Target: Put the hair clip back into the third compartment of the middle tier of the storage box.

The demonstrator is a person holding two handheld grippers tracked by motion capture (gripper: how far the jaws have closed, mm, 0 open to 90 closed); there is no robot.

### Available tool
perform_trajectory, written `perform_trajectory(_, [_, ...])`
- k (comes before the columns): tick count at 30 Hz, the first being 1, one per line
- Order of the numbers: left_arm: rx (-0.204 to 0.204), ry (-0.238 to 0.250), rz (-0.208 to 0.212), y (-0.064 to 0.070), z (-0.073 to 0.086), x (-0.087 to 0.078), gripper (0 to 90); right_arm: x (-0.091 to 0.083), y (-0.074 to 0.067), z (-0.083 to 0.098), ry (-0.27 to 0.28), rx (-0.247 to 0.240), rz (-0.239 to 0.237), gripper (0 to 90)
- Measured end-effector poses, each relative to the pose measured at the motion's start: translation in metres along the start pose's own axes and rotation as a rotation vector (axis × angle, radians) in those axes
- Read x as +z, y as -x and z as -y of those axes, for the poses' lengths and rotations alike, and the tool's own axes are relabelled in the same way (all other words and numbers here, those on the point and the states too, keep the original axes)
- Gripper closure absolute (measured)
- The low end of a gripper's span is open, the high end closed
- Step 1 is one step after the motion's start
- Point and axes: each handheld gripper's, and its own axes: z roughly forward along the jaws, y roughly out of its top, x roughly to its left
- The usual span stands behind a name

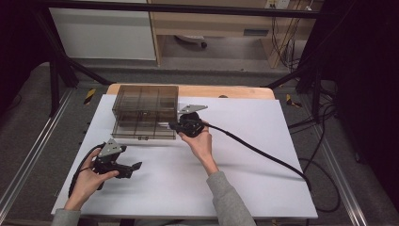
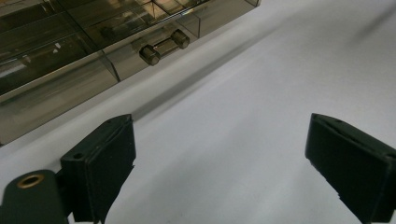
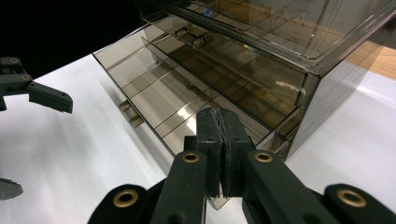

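Smoky brown see-through plastic, that's the drawer box [image 1: 145, 112] sitting at the far left part of my white surface [image 1: 244, 160], with its bottom drawer [image 3: 159, 100] pulled partway out toward me. My right tool [image 3: 222, 140] is up against the drawer's right front corner with its jaws pressed flat together. From my right gripper view I honestly can't tell if the tips are pinching the drawer's wall or just resting against it, since the jaws cover that spot. My left tool [image 1: 133, 167] is well apart from the box, down near the front left of the surface, jaws spread wide with nothing but bare white between them. In my left gripper view the drawer's little handle [image 2: 164, 45] shows, but the rest of the box is cut off at the top edge. The dividers inside are hard to make out through the tint.
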Motion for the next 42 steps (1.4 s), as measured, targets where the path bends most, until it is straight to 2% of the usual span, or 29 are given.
perform_trajectory(7, [-0.001,0.002,0.000,0.000,0.000,0.000,8.4,0.008,-0.005,-0.004,-0.014,-0.021,0.000,89.3])
perform_trajectory(19, [0.000,0.001,0.000,0.000,0.000,0.000,8.3,0.021,-0.003,0.004,-0.042,-0.002,0.000,89.3])
perform_trajectory(33, [0.001,0.000,0.001,0.000,0.000,0.000,8.4,0.030,-0.003,0.013,-0.076,-0.011,0.005,88.8])
perform_trajectory(37, [0.001,0.000,0.001,0.000,0.000,0.000,8.3,0.029,-0.002,0.012,-0.071,-0.021,0.011,84.9])
perform_trajectory(42, [0.001,0.003,0.000,0.000,0.000,0.000,8.3,0.023,-0.002,0.007,-0.055,-0.028,0.025,73.1])
